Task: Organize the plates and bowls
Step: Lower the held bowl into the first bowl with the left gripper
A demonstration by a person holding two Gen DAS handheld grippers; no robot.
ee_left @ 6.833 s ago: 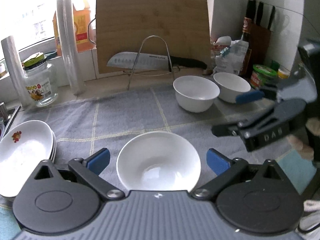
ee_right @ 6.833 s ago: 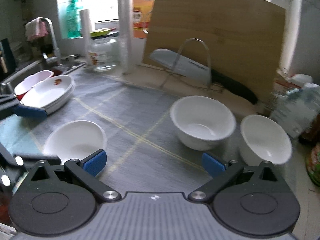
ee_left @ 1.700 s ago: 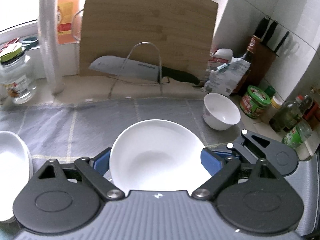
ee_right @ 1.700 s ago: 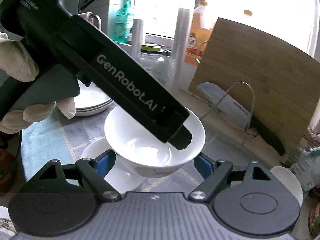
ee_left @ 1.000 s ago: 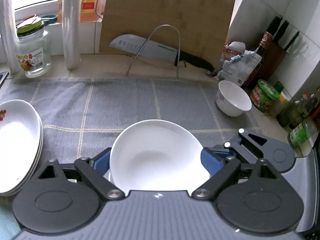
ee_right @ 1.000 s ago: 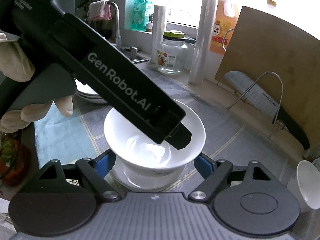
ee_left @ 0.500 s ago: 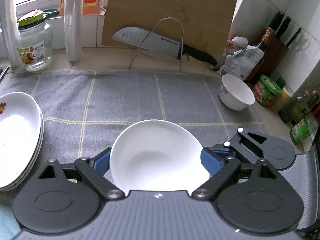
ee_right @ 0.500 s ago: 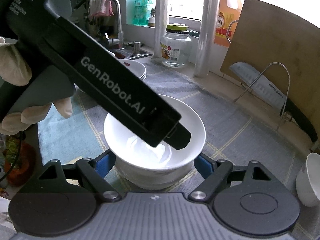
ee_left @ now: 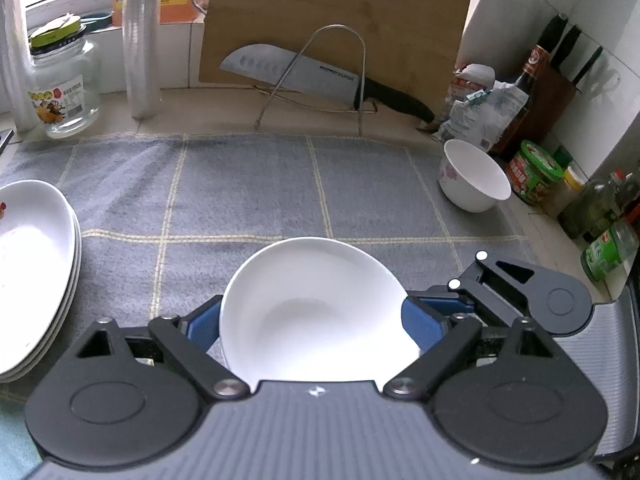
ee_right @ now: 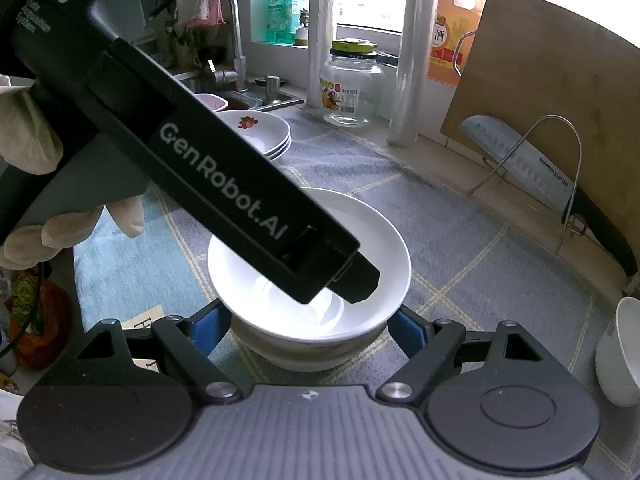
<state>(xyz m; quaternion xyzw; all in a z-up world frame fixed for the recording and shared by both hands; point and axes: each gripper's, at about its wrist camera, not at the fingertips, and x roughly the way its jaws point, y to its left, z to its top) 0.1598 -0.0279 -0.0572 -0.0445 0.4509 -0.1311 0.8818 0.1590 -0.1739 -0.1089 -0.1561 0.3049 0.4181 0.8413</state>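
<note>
The wide white ceramic bowl sits nested in a second white bowl of the same kind on the grey checked cloth covering the counter. The left claw has its blue pads against opposite sides of the upper bowl's rim, so it is closed on that bowl. The right claw brackets the stack just below, its pads beside the lower bowl; whether they press on it cannot be told. A gloved hand carries the left tool. Judged from this layout, two bowls are stacked and release of the upper one is pending. A smaller white bowl with a pink flower print stands apart near the cloth's right edge, not yet gathered. The stack of white shallow plates at the left edge already appears sorted.
</note>
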